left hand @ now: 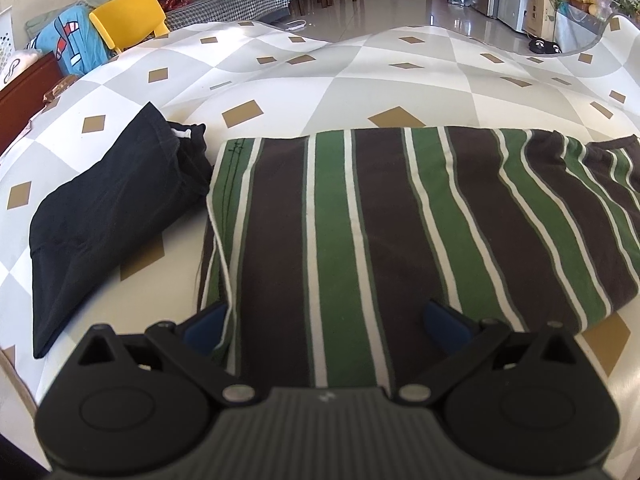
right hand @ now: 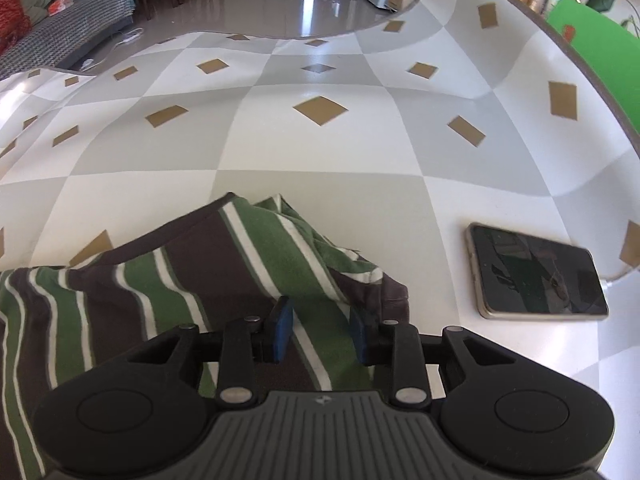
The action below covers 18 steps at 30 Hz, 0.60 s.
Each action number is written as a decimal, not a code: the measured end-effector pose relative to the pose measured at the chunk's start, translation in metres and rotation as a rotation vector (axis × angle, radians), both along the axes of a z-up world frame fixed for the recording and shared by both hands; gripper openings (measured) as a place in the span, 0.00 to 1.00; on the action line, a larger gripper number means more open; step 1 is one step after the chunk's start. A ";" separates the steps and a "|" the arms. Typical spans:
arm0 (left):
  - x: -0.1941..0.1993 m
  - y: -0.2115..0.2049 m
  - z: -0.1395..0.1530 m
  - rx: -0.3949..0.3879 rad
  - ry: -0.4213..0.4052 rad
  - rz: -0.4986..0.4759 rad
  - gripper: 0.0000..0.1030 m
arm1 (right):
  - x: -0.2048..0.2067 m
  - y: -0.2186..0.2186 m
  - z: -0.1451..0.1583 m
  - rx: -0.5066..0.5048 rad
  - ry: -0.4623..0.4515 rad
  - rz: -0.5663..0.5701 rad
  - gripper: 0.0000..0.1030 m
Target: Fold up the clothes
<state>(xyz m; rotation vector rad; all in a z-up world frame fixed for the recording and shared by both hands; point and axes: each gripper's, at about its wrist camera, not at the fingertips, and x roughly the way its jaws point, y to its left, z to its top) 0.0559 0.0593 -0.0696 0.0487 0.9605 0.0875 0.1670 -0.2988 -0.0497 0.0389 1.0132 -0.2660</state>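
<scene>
Both grippers hang over the shirt (left hand: 400,220), left gripper (left hand: 326,320) wide open, right gripper (right hand: 320,330) half-open, gripping nothing; closing may pinch only the top layer near the phone (right hand: 536,276).

No text, label or number can be read anywhere.

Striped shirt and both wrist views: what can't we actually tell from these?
- Left wrist: striped shirt near edge hidden under the left gripper body; its right side is cut by the frame edge.
- Left wrist: black garment is too dark to read its folds.
- Right wrist: whether the right gripper pads press the cloth; the housing hides the contact.
- Right wrist: phone screen shows only reflections.
</scene>
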 end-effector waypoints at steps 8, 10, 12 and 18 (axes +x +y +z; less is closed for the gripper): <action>-0.007 0.017 0.002 -0.044 0.038 0.040 1.00 | -0.012 -0.003 0.002 0.012 0.012 0.008 0.28; -0.009 0.024 0.003 -0.050 0.048 0.053 1.00 | -0.012 -0.004 0.002 0.014 0.016 0.006 0.28; -0.011 0.031 0.003 -0.056 0.059 0.069 1.00 | -0.013 -0.004 0.002 0.013 0.020 0.004 0.28; -0.019 0.064 0.005 -0.077 0.080 0.157 1.00 | -0.013 0.002 0.003 -0.008 0.033 -0.003 0.29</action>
